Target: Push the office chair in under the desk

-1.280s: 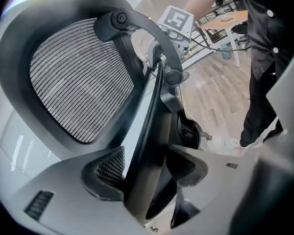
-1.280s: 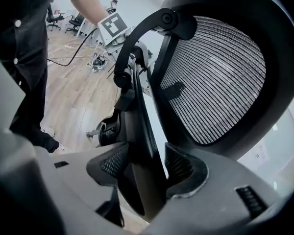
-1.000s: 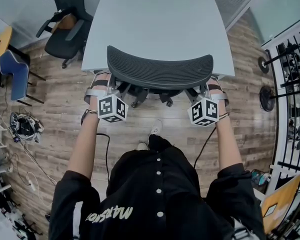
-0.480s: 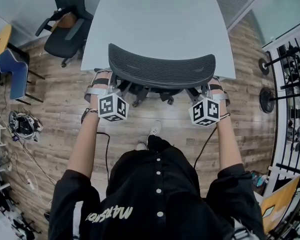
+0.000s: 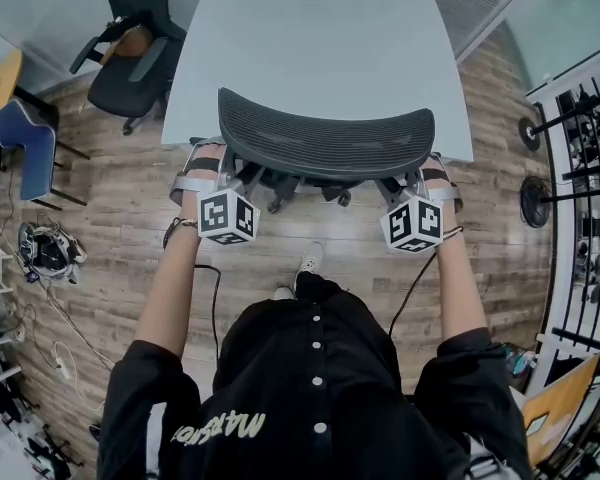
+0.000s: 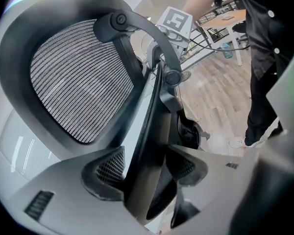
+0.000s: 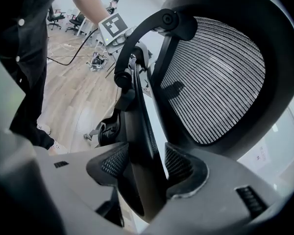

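At 12 o'clock: office chair (image 5: 325, 140) backrest meets desk (image 5: 310, 38) edge | left gripper (image 6: 139, 173), right gripper (image 7: 147, 168) both clamped on its back struts

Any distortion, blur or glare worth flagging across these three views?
Head view: strong fisheye bends the floor planks; light is even and the picture is sharp. Left gripper view: black vignetted corners, chair backrest mesh crisp, near foreground soft. Right gripper view: same vignette, pale sheen on the mesh.
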Demonstrator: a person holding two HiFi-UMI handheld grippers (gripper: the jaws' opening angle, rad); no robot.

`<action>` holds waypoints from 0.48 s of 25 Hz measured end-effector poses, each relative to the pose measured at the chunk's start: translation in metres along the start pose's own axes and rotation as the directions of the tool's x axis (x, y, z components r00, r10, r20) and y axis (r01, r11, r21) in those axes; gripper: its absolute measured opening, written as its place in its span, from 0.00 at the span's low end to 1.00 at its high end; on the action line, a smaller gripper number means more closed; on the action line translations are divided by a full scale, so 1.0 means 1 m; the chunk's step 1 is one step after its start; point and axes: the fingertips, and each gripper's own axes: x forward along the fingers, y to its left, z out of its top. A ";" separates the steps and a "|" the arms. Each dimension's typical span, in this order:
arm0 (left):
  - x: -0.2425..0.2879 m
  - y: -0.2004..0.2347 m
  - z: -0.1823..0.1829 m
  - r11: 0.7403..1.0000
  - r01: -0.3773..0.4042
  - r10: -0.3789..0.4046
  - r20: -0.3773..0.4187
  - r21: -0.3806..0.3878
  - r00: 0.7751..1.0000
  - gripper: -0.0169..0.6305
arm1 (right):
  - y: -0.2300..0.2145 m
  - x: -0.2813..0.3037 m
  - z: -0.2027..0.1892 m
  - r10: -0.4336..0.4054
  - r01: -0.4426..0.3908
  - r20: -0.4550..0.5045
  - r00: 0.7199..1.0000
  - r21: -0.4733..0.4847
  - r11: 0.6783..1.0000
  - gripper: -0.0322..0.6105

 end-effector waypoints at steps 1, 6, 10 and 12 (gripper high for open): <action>0.000 0.000 0.001 1.000 -0.003 0.003 0.000 0.001 1.000 0.45 | 0.000 0.000 0.000 -0.003 0.003 0.003 1.000 -0.002 1.000 0.43; 0.001 0.000 0.001 1.000 0.001 -0.001 0.000 -0.001 1.000 0.45 | 0.000 0.000 -0.001 -0.003 0.003 0.006 1.000 -0.006 1.000 0.43; 0.000 0.000 0.001 1.000 -0.003 0.003 -0.004 -0.001 1.000 0.45 | 0.000 0.000 -0.001 -0.005 0.005 0.010 1.000 -0.009 1.000 0.43; 0.001 0.000 0.000 1.000 -0.005 0.005 -0.004 -0.003 1.000 0.45 | 0.000 0.001 0.000 -0.006 0.006 0.011 1.000 -0.010 1.000 0.43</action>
